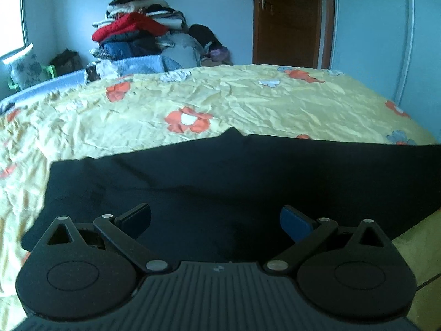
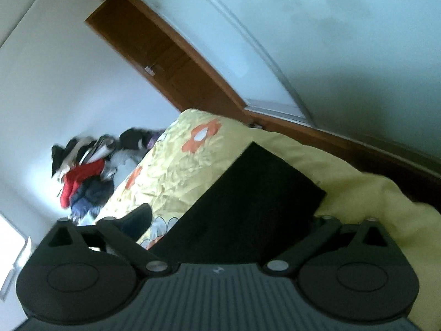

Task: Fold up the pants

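Black pants [image 1: 248, 182] lie flat on the yellow flowered bedsheet [image 1: 248, 102], running across the left wrist view. My left gripper [image 1: 216, 220] hovers low over their near part, jaws wide apart, nothing pinched. The right wrist view is tilted; there a squared end of the pants [image 2: 256, 193] reaches between the fingers of my right gripper [image 2: 228, 220]. Its left finger [image 2: 140, 218] stands clear of the cloth with sheet showing in the gap. Its right finger is mostly lost against the dark fabric. The right gripper is open.
A heap of clothes [image 1: 137, 33] is piled past the bed's far left side. A brown door [image 1: 286, 19] and a pale wardrobe front [image 1: 386, 27] stand behind the bed. A window [image 1: 11, 19] is at the far left. The bed's right edge [image 2: 372, 187] drops off near my right gripper.
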The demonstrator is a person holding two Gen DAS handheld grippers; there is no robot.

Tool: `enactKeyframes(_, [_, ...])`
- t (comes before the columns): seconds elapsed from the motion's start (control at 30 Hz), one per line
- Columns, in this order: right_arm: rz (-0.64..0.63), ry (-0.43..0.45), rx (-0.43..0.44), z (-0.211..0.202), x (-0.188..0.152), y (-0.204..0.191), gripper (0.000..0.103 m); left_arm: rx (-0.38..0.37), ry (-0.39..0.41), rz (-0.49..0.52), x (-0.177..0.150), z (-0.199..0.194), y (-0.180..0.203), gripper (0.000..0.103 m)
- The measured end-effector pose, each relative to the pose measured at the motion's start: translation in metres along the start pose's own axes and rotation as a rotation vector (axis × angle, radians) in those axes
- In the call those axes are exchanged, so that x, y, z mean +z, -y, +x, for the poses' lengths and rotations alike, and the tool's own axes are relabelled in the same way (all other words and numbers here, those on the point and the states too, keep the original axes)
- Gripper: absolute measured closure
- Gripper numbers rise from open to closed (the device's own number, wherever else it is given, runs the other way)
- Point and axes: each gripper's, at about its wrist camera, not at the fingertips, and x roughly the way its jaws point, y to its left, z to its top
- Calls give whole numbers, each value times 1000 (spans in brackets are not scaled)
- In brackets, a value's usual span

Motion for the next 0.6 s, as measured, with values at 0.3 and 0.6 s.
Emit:
enactKeyframes(0.3, [217,26,80,-1,-2,21,97,75,15,-68,6,-6,-30,1])
enactKeyframes(0.6, [-60,205,165,-10,-9,-107,97,163,3,-184,6,-15,-71,1])
